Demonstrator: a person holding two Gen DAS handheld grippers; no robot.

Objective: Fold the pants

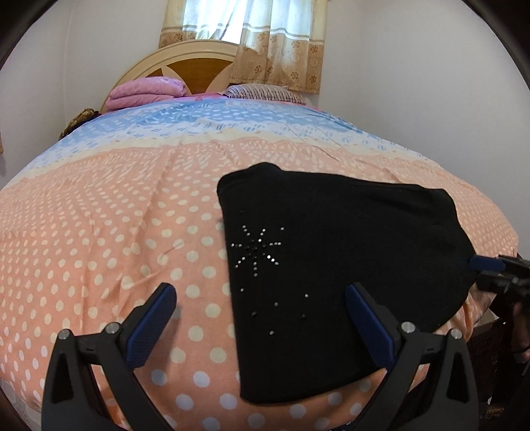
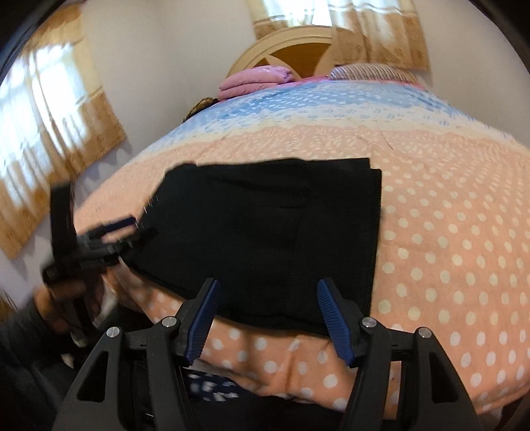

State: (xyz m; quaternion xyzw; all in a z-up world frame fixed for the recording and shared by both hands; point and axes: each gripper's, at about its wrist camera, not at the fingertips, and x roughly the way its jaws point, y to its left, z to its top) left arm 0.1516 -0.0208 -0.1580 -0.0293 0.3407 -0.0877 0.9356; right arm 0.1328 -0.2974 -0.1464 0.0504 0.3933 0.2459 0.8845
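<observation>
Black pants [image 1: 338,272], folded into a compact flat shape, lie on a bed near its close edge. The bedspread [image 1: 116,232] is peach with white polka dots, turning to a blue patterned band farther away. A star of small shiny studs [image 1: 256,247] decorates the pants on their left side.

The left gripper [image 1: 261,318] hovers over the pants' left edge, its jaws wide apart with nothing between them. The right gripper [image 2: 266,315] hangs above the near edge of the pants, its jaws apart and not pressing the cloth.

At the far end of the bed sit a folded pink blanket [image 1: 145,92] on the left and a striped pillow [image 1: 265,92] on the right, before a rounded wooden headboard [image 1: 188,63]. A curtained window [image 1: 245,30] is behind it.
</observation>
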